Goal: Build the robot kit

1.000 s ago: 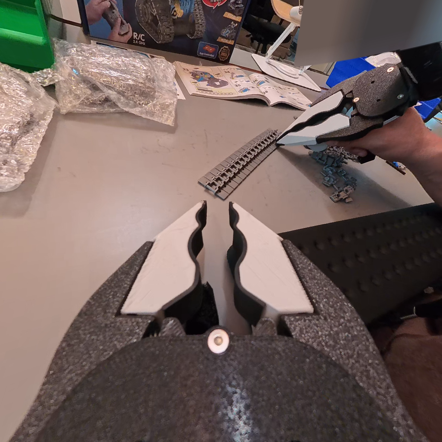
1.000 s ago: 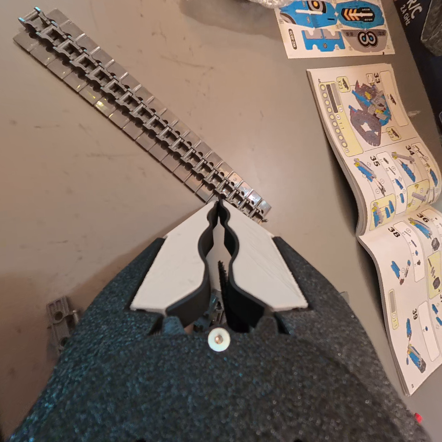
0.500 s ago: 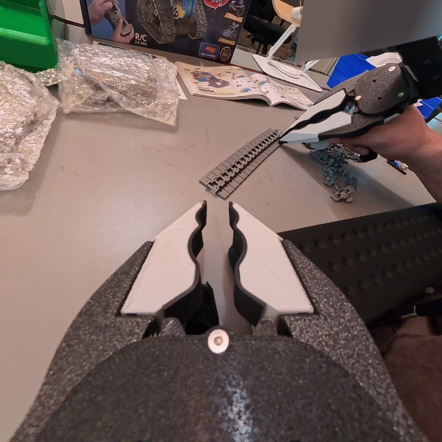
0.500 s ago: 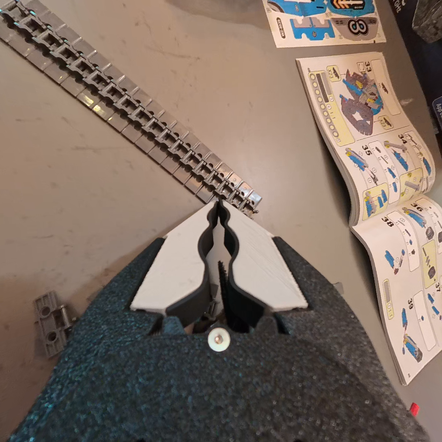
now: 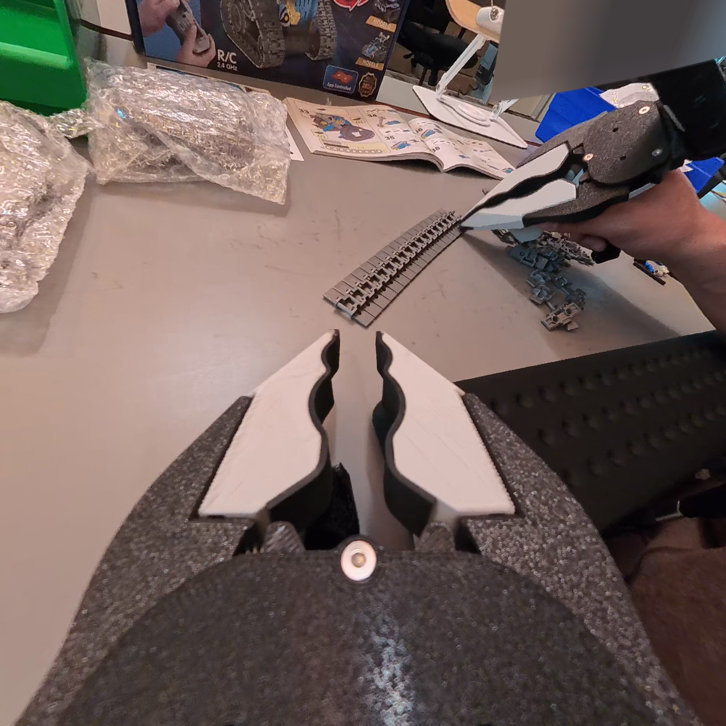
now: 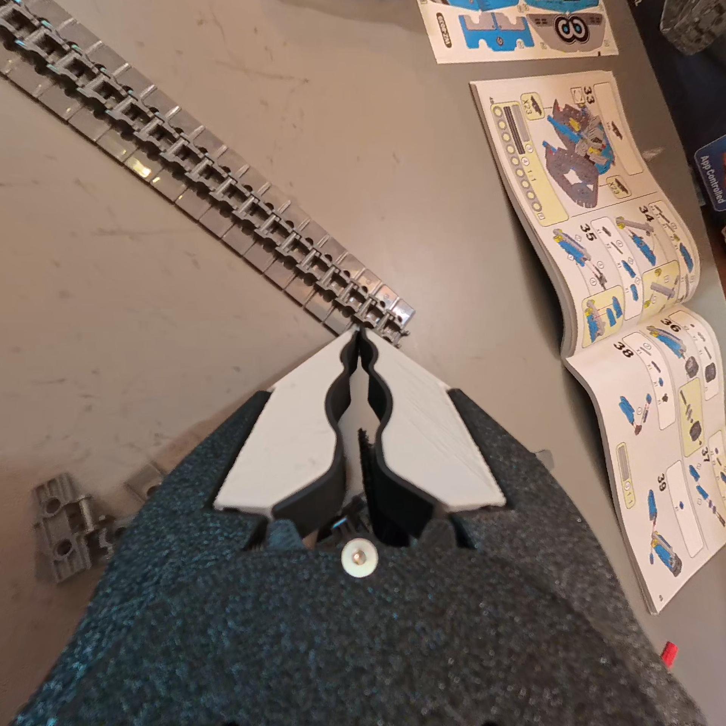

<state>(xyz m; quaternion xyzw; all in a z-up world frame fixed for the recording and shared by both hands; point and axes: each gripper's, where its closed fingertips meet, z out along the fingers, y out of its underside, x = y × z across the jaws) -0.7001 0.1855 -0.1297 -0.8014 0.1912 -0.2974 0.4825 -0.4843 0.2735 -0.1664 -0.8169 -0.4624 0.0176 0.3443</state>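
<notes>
Grey plastic track strip of linked treads point(image 6: 220, 188) lies flat, running diagonally from upper left to centre of the right wrist view.

Grey table point(image 5: 176, 294) carries everything. Printed toy box point(image 5: 275, 39) and green bin point(image 5: 35, 51) sit at top w/ bubble-wrap bags point(image 5: 184, 133) in front; black studded plate point(image 5: 589, 424) at right.

Left gripper point(image 5: 357, 334): narrow gap btwn tongs, empty, just short of the strip's near end.

Right gripper point(image 6: 359, 334): tongs closed tip to tip, touching the strip's other end; nothing seen pinched.

Open instruction booklet point(image 6: 613, 314) at right, sticker sheet point(image 6: 522, 27) above it, loose grey links point(image 6: 66, 526) lower left.
</notes>
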